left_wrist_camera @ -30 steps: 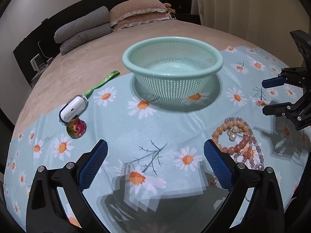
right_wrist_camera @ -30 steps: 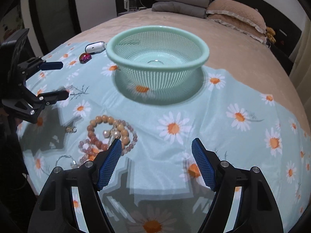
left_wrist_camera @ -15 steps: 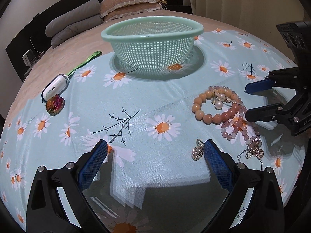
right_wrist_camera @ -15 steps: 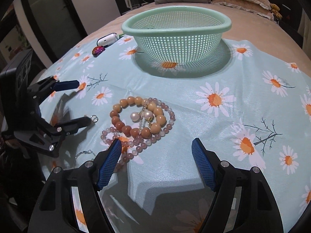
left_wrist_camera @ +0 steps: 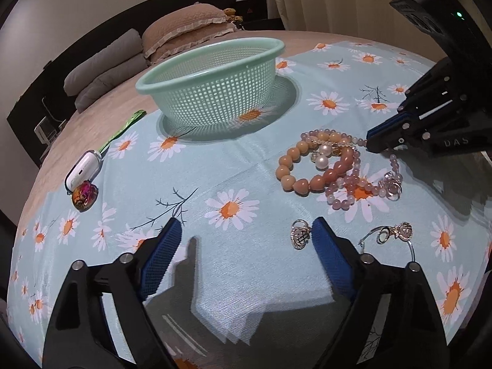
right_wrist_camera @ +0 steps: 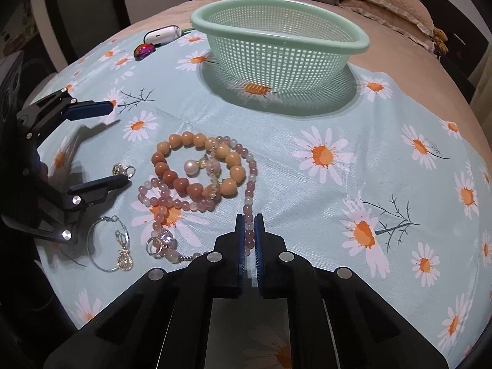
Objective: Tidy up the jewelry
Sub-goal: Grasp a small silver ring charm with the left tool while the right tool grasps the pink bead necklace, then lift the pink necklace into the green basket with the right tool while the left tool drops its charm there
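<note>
Since half a second ago, the right gripper has closed: its blue pads, spread wide before, now pinch a bead of the pink bead strand between them, low at about 6 o'clock in the right wrist view. Both cameras have also dropped closer to the cloth, so the jewelry fills more of each view.

Going left to right in the left wrist view: a white case and an iridescent trinket lie at 9 o'clock on the daisy cloth, a green strap just beyond them. The mint basket stands at 12 o'clock, and nothing can be seen inside it from this angle. The left gripper hovers with its fingers spread wide and nothing between them; a small gold charm lies just beside the inner face of its right finger. The orange bead bracelet with a pearl inside its ring sits at 2 o'clock, tangled with the pink strand. A wire hoop earring lies at 4 o'clock.

Judging by this grip, the first piece is secured but not lifted. The strand overlaps the bracelet, so raising it may drag neighbours along; a slow lift toward the basket seems wise.
</note>
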`<state>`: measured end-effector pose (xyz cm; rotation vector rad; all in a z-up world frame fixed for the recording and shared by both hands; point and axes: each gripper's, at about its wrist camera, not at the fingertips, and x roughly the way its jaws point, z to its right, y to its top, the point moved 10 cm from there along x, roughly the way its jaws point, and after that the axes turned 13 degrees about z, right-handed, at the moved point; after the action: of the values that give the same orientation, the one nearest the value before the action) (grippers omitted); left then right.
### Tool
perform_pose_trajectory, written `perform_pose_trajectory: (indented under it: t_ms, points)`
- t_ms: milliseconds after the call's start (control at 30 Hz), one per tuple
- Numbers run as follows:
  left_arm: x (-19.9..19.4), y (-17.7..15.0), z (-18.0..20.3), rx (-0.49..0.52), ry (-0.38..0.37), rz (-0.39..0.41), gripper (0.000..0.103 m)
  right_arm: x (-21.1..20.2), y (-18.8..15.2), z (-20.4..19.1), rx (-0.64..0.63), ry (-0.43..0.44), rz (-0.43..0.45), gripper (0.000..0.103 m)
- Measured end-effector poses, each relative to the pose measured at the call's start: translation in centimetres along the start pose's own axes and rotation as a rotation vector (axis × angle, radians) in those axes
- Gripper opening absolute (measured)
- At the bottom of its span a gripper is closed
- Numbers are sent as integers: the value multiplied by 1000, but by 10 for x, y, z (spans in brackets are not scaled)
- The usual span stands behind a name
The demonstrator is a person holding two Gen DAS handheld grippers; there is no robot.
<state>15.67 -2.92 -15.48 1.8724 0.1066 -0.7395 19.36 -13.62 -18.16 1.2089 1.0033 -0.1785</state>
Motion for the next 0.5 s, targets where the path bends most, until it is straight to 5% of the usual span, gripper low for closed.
perform_pose_trajectory:
  t_ms: [400,500]
  points:
    - [-2,2,30,37,-115,-24,11,-16,-12,51,71,-67,-33,6]
    - [-4,1,26,16,-131,-44,7,-21,-15,70,114,-88,-35,6]
